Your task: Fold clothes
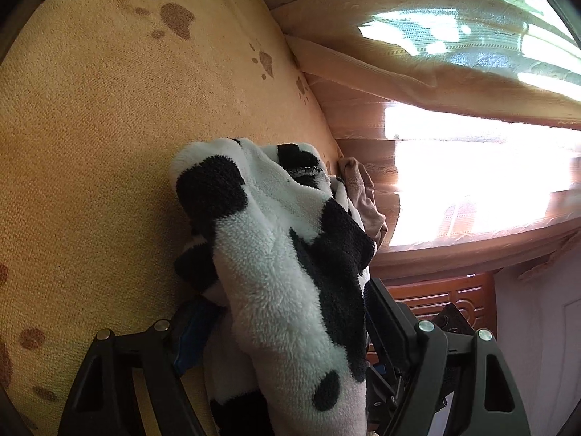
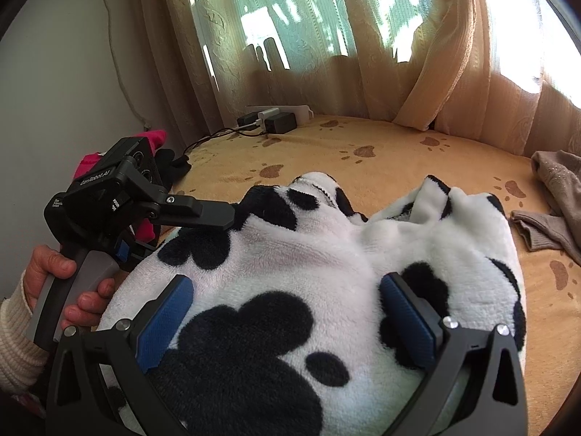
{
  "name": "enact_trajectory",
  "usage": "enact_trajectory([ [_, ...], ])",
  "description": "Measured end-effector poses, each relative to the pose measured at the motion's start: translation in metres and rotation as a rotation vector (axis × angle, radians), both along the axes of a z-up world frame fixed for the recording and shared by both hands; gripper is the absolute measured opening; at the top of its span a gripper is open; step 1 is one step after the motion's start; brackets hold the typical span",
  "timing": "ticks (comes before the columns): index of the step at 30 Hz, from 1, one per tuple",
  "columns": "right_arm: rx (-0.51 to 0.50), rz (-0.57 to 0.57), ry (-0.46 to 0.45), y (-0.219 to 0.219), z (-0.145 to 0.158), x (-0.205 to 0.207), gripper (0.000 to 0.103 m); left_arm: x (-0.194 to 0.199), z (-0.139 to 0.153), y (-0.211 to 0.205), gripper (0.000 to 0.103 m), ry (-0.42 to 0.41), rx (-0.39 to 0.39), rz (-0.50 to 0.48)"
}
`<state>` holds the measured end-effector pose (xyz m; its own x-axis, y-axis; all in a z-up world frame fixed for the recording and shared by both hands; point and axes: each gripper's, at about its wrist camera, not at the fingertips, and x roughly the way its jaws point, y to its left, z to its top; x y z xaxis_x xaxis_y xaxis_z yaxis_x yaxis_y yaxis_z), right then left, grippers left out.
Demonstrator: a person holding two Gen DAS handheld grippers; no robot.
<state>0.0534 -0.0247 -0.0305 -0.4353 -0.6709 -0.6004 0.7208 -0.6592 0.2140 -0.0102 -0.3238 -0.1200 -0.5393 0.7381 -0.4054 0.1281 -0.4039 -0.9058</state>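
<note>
A tan blanket (image 2: pixel 381 138) printed with brown paw marks covers the bed up to its far edge, where sheer beige curtains (image 2: pixel 417 54) hang before a sunlit window (image 2: pixel 276 7), a plain grey wall (image 2: pixel 65 72) stands left, and carved wooden furniture (image 1: pixel 446 290) adjoins.

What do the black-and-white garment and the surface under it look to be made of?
Cow-print garment: looks like plush fleece, with thick fuzzy pile and soft rounded folds. Orange paw-print cover: seems a short-pile, towel-like fabric, matte with a fine grainy weave; exact fibre unclear.
</note>
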Motion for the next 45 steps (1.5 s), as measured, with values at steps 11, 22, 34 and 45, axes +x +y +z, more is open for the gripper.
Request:
enact_trajectory([
  [11, 0.0, -0.009, 0.004, 0.001, 0.001, 0.001, 0.103, 0.008, 0.002, 0.02, 0.037, 0.017, -0.142, -0.031],
  [22, -0.255, -0.182, -0.066, 0.122, 0.064, -0.041, 0.103, 0.017, -0.024, -0.002, 0.036, -0.018, -0.013, 0.029],
  [34, -0.249, -0.155, -0.682, 0.145, -0.031, -0.141, 0.103, 0.021, -0.026, -0.004, 0.036, -0.02, -0.01, 0.03],
  [45, -0.275, 0.039, -0.831, 0.095, -0.055, -0.144, 0.103, 0.023, -0.027, -0.004, 0.036, 0.003, 0.012, 0.04],
])
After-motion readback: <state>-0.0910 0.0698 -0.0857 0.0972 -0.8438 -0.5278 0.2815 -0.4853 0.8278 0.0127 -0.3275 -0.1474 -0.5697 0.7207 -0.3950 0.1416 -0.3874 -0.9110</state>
